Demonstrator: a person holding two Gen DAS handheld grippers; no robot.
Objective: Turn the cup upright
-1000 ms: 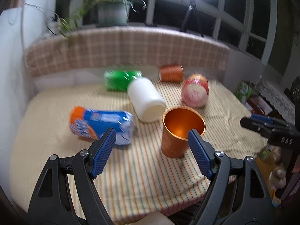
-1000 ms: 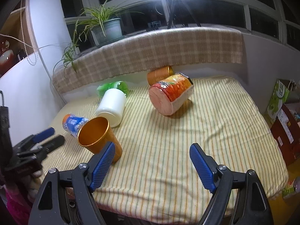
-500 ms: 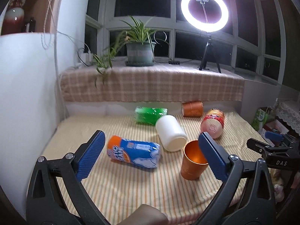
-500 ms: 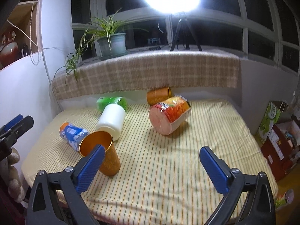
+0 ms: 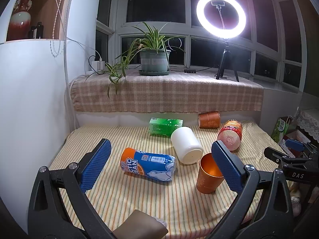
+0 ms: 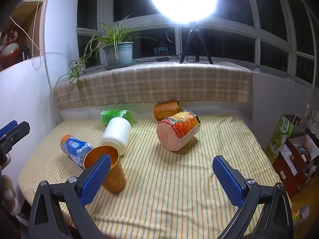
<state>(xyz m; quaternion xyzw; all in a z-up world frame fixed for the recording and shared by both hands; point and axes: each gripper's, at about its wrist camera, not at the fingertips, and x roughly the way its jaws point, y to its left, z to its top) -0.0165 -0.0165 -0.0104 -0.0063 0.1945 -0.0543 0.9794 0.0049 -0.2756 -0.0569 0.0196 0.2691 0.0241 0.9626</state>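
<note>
An orange metal cup [image 5: 207, 177] stands upright, mouth up, on the striped cloth near the table's front; it also shows in the right wrist view [image 6: 111, 171]. My left gripper [image 5: 161, 167] is open and empty, held back above the table's front edge, its right finger overlapping the cup's rim in view. My right gripper [image 6: 161, 179] is open and empty, the cup behind its left finger. A second orange cup [image 5: 209, 119] lies on its side at the back; it shows in the right wrist view too [image 6: 166, 110].
A blue-orange bottle [image 5: 148, 164], a white jar [image 5: 186, 144], a green bottle [image 5: 165, 126] and a red-lidded noodle cup [image 5: 230, 137] lie on the cloth. A plaid-covered sill with a plant [image 5: 154, 59] and ring light [image 5: 221, 16] stands behind. Boxes [image 6: 293, 155] sit right of the table.
Both grippers have pulled back and up from the table, so the objects look smaller and farther. The orange cup stays upright where it stood.
</note>
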